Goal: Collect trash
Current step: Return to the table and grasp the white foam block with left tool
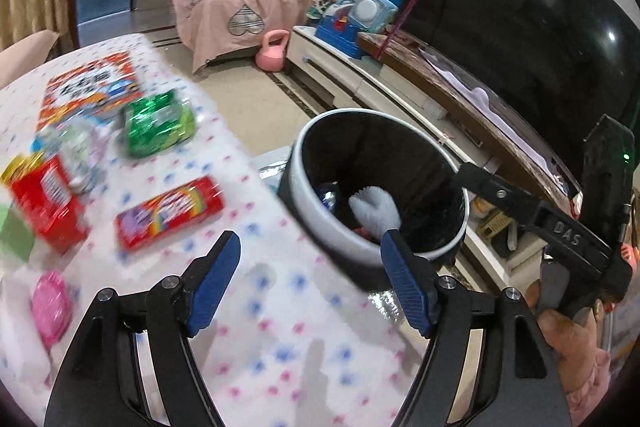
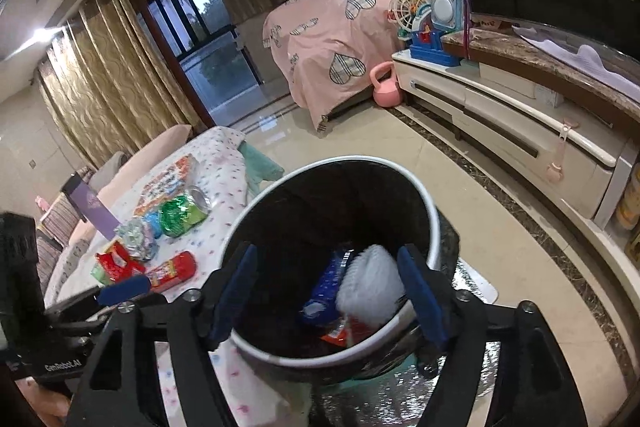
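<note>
Fingers of right gripper (image 2: 330, 293) are released above trash bin (image 2: 432, 215), white wad (image 2: 370, 291) lying below them; left gripper (image 1: 308, 283) is released too.

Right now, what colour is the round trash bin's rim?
White, around a black inside; the round trash bin's rim shows best from the right wrist.
</note>
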The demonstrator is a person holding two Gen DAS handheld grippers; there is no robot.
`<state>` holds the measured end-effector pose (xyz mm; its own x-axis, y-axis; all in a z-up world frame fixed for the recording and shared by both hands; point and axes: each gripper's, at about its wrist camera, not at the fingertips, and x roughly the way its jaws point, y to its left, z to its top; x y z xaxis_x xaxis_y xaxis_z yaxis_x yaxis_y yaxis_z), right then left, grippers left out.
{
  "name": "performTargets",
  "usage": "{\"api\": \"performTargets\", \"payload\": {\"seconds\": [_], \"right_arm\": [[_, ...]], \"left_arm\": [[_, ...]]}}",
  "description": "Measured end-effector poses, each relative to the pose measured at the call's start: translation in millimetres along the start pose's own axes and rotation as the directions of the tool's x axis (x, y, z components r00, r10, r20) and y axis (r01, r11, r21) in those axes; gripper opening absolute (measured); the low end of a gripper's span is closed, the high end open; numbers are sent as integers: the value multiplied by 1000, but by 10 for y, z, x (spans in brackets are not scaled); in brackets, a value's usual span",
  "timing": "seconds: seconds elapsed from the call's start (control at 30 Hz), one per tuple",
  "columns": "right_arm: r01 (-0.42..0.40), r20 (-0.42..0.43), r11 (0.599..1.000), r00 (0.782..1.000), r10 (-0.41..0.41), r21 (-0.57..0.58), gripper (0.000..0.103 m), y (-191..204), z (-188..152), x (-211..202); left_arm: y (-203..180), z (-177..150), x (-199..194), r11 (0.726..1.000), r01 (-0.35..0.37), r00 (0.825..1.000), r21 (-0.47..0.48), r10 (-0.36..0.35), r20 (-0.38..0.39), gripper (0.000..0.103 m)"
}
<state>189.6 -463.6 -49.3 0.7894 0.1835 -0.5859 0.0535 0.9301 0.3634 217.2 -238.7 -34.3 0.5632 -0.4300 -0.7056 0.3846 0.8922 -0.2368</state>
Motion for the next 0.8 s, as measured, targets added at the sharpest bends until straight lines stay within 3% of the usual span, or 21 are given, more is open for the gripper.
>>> {"api": "performTargets", "payload": {"seconds": [0.17,0.8], "right_arm": [[-38,28,999,999,38,0,89,217,-149,-135],[-161,-88,984,984,153,-82,90,1200,-808,21]], "left_arm": [[245,-218,-247,999,-28,1000,-45,28,10,75],[1100,-879,-1037,972,-94,993,-214,107,48,76]]}}
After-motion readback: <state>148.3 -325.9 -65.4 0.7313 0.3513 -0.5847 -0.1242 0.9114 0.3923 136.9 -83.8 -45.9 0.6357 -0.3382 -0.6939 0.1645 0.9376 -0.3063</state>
